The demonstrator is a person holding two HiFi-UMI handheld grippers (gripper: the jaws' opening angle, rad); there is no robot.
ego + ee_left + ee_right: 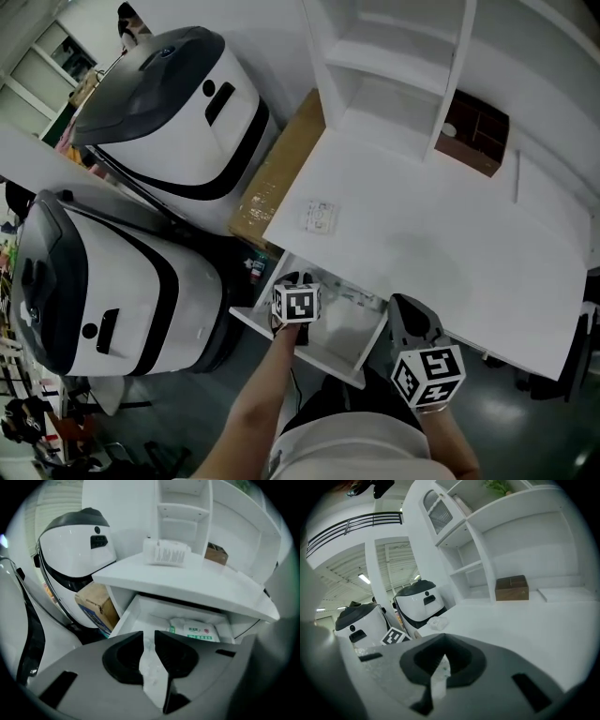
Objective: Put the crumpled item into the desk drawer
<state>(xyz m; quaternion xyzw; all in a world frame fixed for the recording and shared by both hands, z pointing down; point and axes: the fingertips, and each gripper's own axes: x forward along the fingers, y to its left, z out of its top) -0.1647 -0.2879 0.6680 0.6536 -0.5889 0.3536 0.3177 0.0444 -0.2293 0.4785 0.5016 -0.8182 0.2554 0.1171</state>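
Observation:
The crumpled item (319, 217), a white crinkled packet, lies on the white desk (422, 244) near its front left corner; it also shows in the left gripper view (166, 553) and the right gripper view (436, 623). Below it the desk drawer (300, 352) stands pulled out, its wall (126, 616) white, with a pack of wipes (199, 632) inside. My left gripper (294, 279) hovers over the drawer's left part, its jaws (149, 637) drawn together to a slim slit with only white drawer behind. My right gripper (401, 305) waits at the drawer's right side, jaws touching (442, 656), empty.
A brown box (476, 131) sits on the desk by the shelf upright. A cardboard box (277, 173) leans against the desk's left side. Two large white-and-black machines (178, 103) (103, 281) crowd the floor to the left. White shelves rise behind the desk.

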